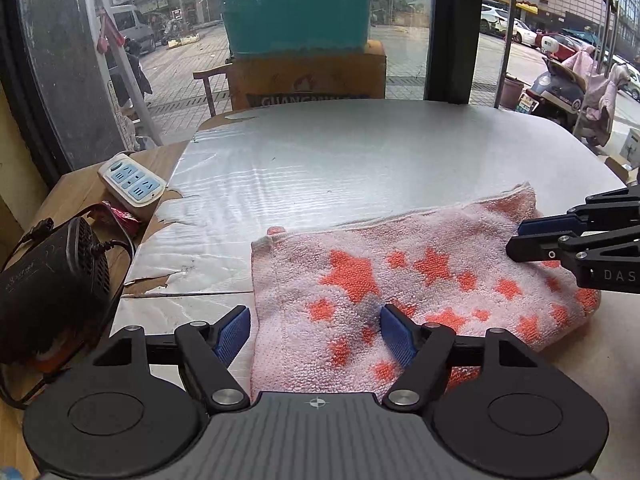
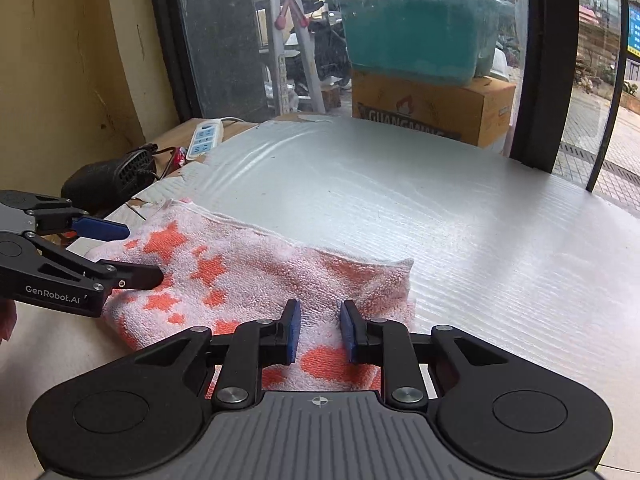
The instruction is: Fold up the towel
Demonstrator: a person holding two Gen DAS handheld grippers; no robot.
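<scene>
A pink towel with orange stars (image 1: 416, 276) lies folded in a strip on the silver table mat (image 1: 340, 168); it also shows in the right wrist view (image 2: 256, 280). My left gripper (image 1: 314, 330) is open, its jaws wide apart over the towel's left end; it appears from the side in the right wrist view (image 2: 140, 252). My right gripper (image 2: 319, 330) is open over the towel's right end, with nothing between its pads; it appears at the right edge of the left wrist view (image 1: 516, 238).
A white power strip (image 1: 132, 182) and a black power adapter (image 1: 52, 280) with cables sit on the wooden tabletop left of the mat. Behind the table stands a window, a cardboard box (image 1: 308, 80) and a green tub (image 1: 298, 12).
</scene>
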